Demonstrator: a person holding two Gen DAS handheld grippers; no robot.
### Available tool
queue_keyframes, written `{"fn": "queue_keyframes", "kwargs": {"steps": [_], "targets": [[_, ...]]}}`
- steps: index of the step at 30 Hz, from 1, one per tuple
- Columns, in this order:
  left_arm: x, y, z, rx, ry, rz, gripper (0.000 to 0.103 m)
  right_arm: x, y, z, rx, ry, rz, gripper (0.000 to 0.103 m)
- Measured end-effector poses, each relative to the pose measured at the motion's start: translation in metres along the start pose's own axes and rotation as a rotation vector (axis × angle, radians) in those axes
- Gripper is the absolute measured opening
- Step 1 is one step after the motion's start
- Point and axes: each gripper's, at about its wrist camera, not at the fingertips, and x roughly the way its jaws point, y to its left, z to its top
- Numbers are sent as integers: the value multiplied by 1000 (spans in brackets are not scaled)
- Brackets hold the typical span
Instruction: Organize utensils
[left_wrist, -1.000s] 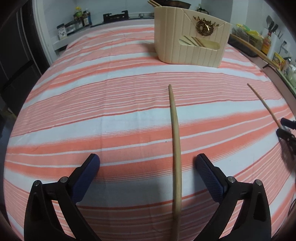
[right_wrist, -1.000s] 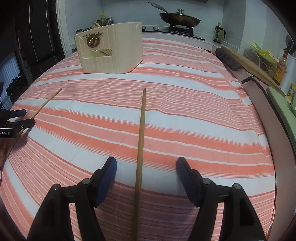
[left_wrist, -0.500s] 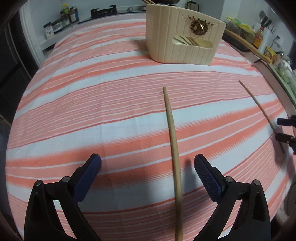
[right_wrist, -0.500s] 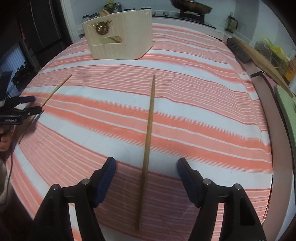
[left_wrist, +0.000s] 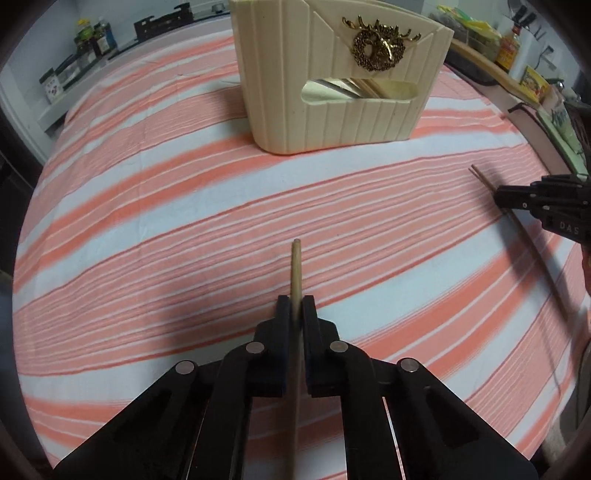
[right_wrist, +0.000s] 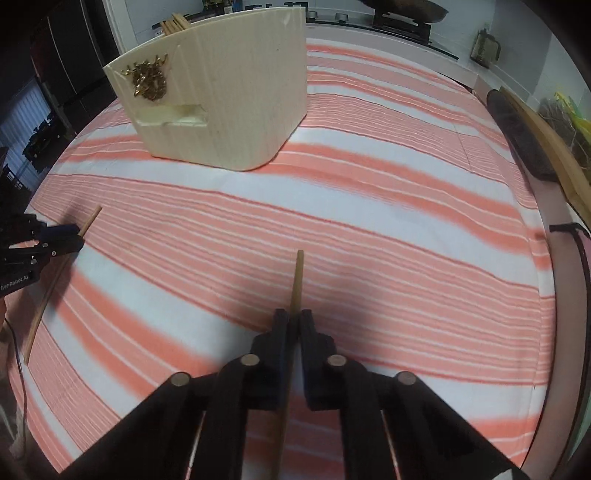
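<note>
My left gripper (left_wrist: 296, 308) is shut on a light wooden chopstick (left_wrist: 296, 269) whose tip sticks out ahead of the fingers. My right gripper (right_wrist: 293, 319) is shut on a darker wooden chopstick (right_wrist: 297, 280). Each gripper shows in the other's view: the right one (left_wrist: 517, 194) at the right edge, the left one (right_wrist: 62, 240) at the left edge. A cream ribbed utensil holder (left_wrist: 332, 85) with a gold emblem stands farther back on the table; it also shows in the right wrist view (right_wrist: 229, 96), with sticks poking out of its top.
A red and white striped cloth (left_wrist: 147, 221) covers the table. A shelf with bottles (left_wrist: 88, 37) is at the back left. A wooden board (right_wrist: 546, 147) and a dark cable (right_wrist: 580, 251) lie along the right edge. A stove with a pan (right_wrist: 402, 11) is behind.
Both grippers were open over the chopsticks lying on the cloth. Both have now moved forward along them and shut on them, nearer to the holder.
</note>
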Motion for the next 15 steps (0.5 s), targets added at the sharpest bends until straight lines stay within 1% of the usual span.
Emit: {"fn": "queue_keyframes", "kwargs": {"steps": [2,6,9,12,15], "targets": [[-20,6,-1,-21,-69,-3,4,-14,2,2,27,-51,30,6],[-82,15,-9,-64,-246,-62,4,-82,14,-10,19,-241,96,6],[-127,15,-21,-69,-369,-95,4,-129,26,-25,-4,-359,119,6],[-153,12,-29,-85,-443,-118,4,-159,31,-37,-10,-445,118,6],[-170,11,-32,-119,-489,-150,4,-172,34,-43,0,-502,109,6]]}}
